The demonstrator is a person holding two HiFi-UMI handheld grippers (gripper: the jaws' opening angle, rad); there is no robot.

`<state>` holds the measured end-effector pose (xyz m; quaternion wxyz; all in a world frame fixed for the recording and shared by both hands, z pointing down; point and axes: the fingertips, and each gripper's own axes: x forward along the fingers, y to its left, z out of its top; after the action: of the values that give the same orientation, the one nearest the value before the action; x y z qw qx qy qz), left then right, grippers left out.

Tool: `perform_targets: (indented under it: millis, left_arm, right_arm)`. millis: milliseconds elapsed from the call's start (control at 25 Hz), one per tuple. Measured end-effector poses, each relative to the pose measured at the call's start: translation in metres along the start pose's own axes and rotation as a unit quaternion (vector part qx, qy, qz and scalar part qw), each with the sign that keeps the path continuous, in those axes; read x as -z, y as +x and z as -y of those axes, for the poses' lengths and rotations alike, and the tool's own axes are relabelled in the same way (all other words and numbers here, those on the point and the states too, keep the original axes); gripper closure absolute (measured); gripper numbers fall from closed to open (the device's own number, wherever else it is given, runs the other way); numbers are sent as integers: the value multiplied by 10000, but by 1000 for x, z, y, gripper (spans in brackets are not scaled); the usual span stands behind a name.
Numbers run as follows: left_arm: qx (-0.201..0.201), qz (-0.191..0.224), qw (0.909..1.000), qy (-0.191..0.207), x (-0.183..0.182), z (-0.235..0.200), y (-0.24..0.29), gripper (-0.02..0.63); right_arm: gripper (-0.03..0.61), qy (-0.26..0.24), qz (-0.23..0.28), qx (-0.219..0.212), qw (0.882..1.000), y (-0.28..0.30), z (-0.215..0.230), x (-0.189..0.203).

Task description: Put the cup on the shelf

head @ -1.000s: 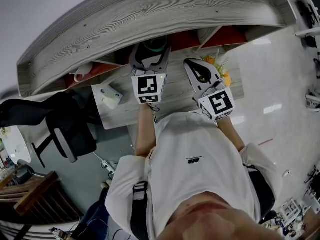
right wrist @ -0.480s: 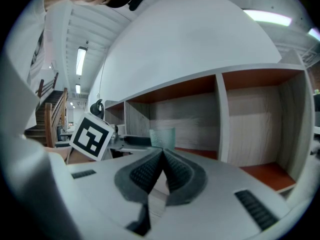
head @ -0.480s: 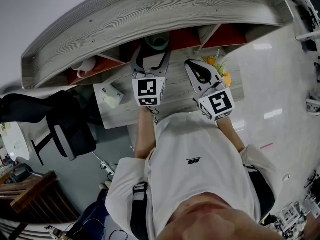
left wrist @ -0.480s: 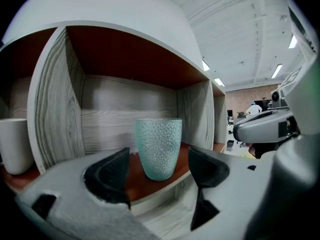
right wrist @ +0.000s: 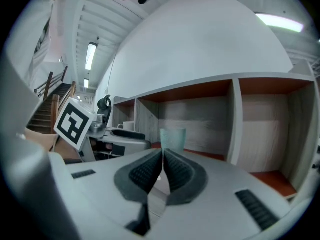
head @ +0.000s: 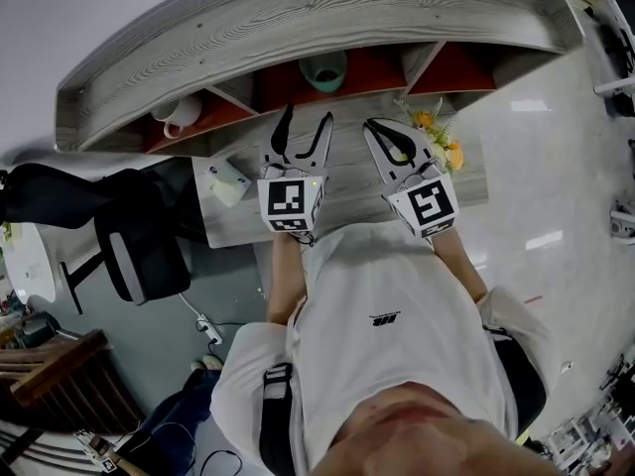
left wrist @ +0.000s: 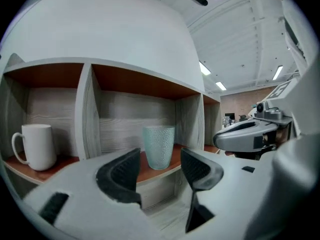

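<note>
The pale green textured cup (head: 323,70) (left wrist: 159,146) (right wrist: 173,139) stands upright in the middle compartment of the grey wood shelf (head: 298,18), on its red-brown floor. My left gripper (head: 305,119) (left wrist: 160,171) hangs over the desk just in front of the cup. Its jaws are closing with nothing between them, and the cup shows beyond the gap. My right gripper (head: 373,127) (right wrist: 163,161) hovers to the right of the left one, shut and empty.
A white mug (head: 179,115) (left wrist: 35,146) stands in the compartment to the left. Orange flowers (head: 437,132) sit at the desk's right end. A small white box (head: 226,181) lies on the grey desk (head: 347,181). A black chair (head: 139,246) stands at the left.
My left gripper has drawn back from the shelf toward the person, leaving the cup standing in the middle compartment. The right gripper has barely moved.
</note>
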<state>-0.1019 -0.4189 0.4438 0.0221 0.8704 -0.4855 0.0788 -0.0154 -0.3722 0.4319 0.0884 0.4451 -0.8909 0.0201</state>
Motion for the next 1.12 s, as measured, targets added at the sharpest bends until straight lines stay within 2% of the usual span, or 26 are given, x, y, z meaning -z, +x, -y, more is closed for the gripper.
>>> perform_targets:
  millis: [240, 400, 440, 1120]
  left_arm:
    - [-177, 206, 9996, 107, -12, -1, -26, 450]
    - [-231, 379, 9990, 93, -18, 2, -42, 563]
    - [-223, 406, 9989, 108, -19, 4, -45, 574]
    - [-208, 353, 9990, 171, -9, 24, -67, 584]
  right_arm:
    - [551, 9, 385, -41, 9992, -7, -2, -16]
    - [551, -62, 463, -16, 9989, -15, -1, -19]
    - [552, -79, 457, -33, 9989, -17, -2, -19]
    - [552, -13, 423, -104, 9990, -33, -10, -9]
